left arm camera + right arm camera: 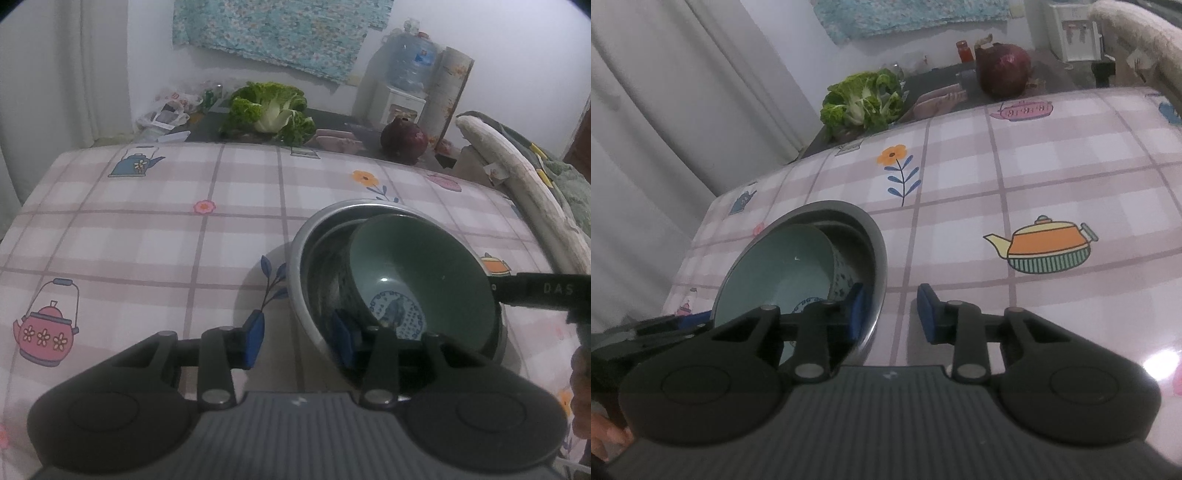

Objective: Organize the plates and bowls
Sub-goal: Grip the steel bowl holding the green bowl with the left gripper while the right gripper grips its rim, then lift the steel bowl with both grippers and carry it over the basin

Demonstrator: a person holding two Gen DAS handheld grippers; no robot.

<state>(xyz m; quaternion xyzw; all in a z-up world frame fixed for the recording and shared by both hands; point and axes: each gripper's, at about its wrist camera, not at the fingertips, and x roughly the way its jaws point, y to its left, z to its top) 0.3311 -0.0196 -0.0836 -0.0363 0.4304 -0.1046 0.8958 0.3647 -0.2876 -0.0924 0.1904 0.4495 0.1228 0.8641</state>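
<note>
Steel, the big mixing bowl (306,236) sits on our pink checked tablecloth (147,221), and a green ceramic bowl (424,266) leans tilted inside it against a smaller steel bowl (328,258). Our left gripper (299,339) straddles the steel rim on one side, our right gripper (892,314) on the opposite side. Both stand parted, one blue pad (255,339) outside the wall, pressing nothing that we can see.
</note>
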